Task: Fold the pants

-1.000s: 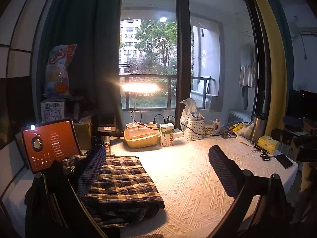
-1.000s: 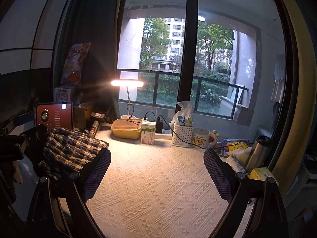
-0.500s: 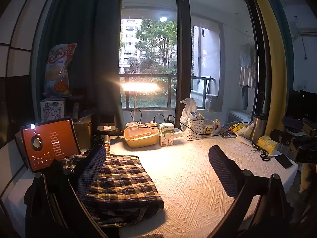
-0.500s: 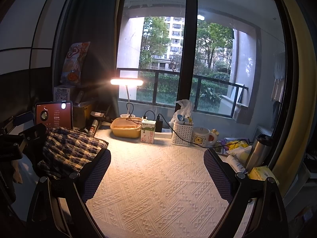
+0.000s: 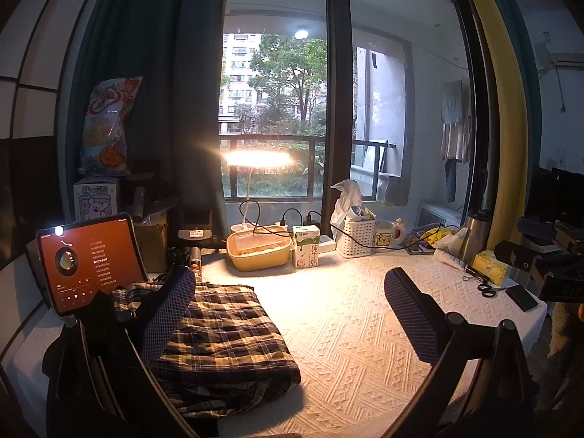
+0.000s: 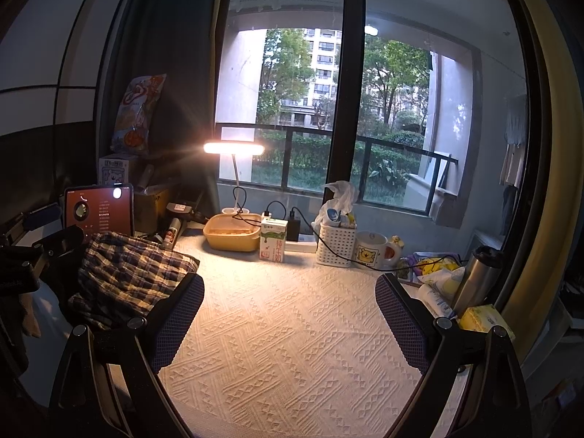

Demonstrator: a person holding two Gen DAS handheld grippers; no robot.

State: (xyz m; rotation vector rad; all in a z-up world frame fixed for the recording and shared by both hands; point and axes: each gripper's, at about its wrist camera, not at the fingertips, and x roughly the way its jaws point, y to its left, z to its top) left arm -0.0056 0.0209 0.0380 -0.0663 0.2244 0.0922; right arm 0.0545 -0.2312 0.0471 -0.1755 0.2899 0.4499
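The plaid pants (image 5: pixel 222 343) lie folded into a thick, roughly rectangular bundle on the left side of the counter (image 5: pixel 346 328), which wears a white textured cloth. The near edge of the bundle looks loose to me, with darker layers bulging out at the bottom corner, so I judge the fold nearly done but not tidy.

My left hand-held gripper (image 5: pixel 288 314) is spread wide with nothing between its fingers; its left finger sits over the near-left part of the pants, though I cannot tell whether it touches the fabric. My right hand-held gripper (image 6: pixel 288 314) is equally wide and bare, above open cloth, with the pants (image 6: pixel 127 277) off to its left.

What worries me most is snagging. If I pull my left finger away carelessly, it could drag the top layer and spill the loose lower edge open. Pressing or nudging the bundle leftward risks knocking the tablet (image 5: pixel 87 259) propped right behind it. The bundle also sits close to the front-left edge of the counter, so a push toward me could slide it off. Farther back, the yellow container (image 5: pixel 259 252), milk carton (image 5: pixel 306 246) and the trailing lamp cable are well apart from the pants; only a wide sweep would reach them.
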